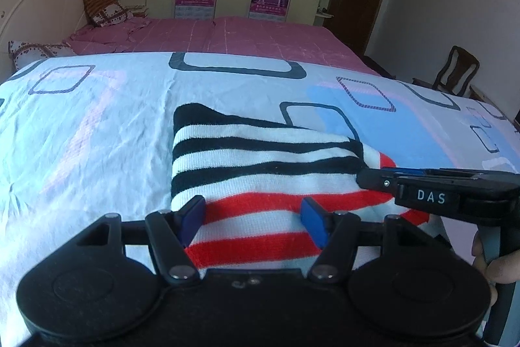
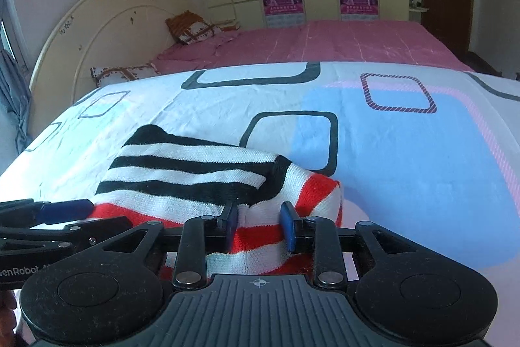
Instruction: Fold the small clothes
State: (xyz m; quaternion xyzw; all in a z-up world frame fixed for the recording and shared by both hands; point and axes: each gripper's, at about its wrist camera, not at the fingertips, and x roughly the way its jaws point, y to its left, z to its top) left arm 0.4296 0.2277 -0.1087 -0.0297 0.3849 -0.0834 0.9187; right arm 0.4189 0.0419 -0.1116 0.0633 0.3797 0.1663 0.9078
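A small knitted garment point(image 1: 260, 171) lies folded on a white bed sheet point(image 1: 97, 135) with blue, pink and black rounded squares. The sheet covers the near part of a bed; behind it the pink bedcover point(image 1: 243, 34) shows. The upper part of the garment has black and white stripes, and the lower part has red and white stripes. The black-striped layer lies on top of the red-striped one. The left gripper point(image 1: 253, 221) stands at the near edge of the garment, and its blue fingers point(image 1: 191, 218) are spread apart, with the red stripes between them; the pads do not press the cloth. The right gripper point(image 2: 260, 225) is at the right end of the garment, and its fingers point(image 2: 288, 225) stand closer together, with a band of red and white knit between them. I cannot tell if they already pinch this cloth. In the left wrist view the right gripper comes in from the right side, just beside the red edge. Pillows point(image 2: 125, 72) lie near the cream headboard point(image 2: 107, 31).
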